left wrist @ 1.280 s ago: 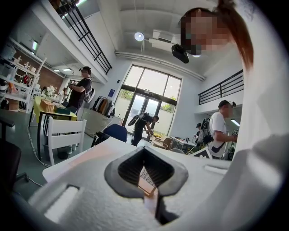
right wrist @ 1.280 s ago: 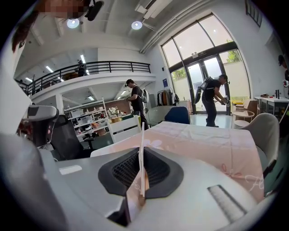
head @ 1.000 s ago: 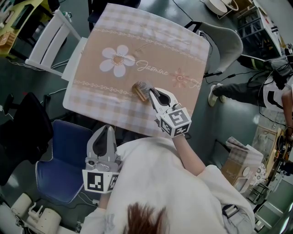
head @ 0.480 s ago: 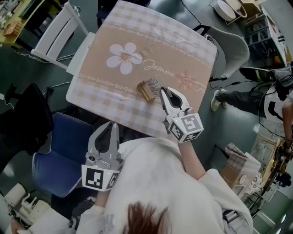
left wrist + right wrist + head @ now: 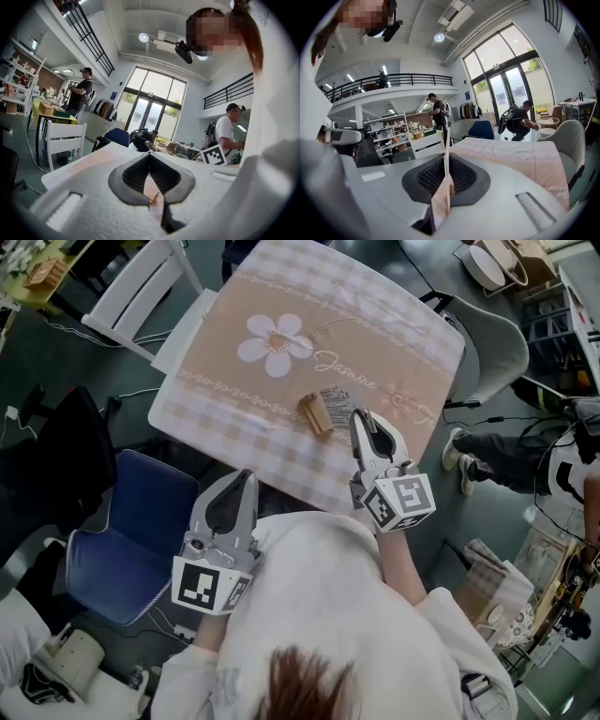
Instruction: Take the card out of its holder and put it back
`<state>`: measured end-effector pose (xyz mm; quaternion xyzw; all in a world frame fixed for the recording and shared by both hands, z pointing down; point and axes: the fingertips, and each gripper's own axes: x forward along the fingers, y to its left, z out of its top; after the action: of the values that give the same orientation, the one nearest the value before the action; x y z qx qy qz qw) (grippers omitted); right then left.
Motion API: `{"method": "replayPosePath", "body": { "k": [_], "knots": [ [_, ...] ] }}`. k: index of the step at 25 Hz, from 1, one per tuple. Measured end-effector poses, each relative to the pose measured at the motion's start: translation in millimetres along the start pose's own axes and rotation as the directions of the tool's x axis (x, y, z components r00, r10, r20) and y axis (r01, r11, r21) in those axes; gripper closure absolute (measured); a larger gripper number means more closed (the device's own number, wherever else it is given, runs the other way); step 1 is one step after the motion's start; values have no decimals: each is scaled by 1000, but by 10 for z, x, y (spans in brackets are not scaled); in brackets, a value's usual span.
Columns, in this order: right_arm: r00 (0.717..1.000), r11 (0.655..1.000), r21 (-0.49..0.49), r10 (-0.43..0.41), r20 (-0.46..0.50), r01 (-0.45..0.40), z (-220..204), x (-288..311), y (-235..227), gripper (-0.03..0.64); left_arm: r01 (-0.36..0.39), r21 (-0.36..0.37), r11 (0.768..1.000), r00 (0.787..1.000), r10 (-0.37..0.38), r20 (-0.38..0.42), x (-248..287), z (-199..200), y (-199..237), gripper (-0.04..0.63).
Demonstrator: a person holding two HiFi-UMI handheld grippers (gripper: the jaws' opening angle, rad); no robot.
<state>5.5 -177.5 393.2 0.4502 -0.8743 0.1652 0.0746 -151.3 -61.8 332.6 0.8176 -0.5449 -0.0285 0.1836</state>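
right tongs (image 5: pixel 357 416) up, card (image 5: pixel 334 398) lifted from holder (image 5: pixel 315 415)

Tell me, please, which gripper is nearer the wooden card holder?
Right. The right gripper is just beside the holder; the left gripper hangs back, short of the table.

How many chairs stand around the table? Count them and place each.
3. A white slatted chair by the table's far left corner, a blue chair at its near left, a grey chair on its right. Others may be hidden behind the person.
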Motion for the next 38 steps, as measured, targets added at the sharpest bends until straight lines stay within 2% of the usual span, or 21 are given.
{"method": "replayPosePath", "body": {
  "k": [5,9,16,20,32,38],
  "knots": [
    [1000,1000,-6,5,-7,-5,-31,15,0,598,16,-13,1000,1000,-16,17,-13,16,-11,595],
    [1000,1000,-6,-4,-20,4,-82,14,-38,598,-7,-41,999,999,9,31,-28,47,59,595],
    [998,1000,-18,14,-59,-16,-245,120,-10,598,-29,-31,999,998,31,62,-48,190,169,595],
    [996,999,-29,19,-87,-22,-335,174,-11,598,-32,-44,999,998,34,54,-67,162,162,595],
    [993,999,-35,22,-115,-26,-394,228,-24,598,-42,-62,997,998,45,54,-61,139,195,595],
    [991,999,-36,18,-136,-23,-383,246,-26,598,-72,-39,997,994,75,77,-105,261,333,595]
  ]
}}
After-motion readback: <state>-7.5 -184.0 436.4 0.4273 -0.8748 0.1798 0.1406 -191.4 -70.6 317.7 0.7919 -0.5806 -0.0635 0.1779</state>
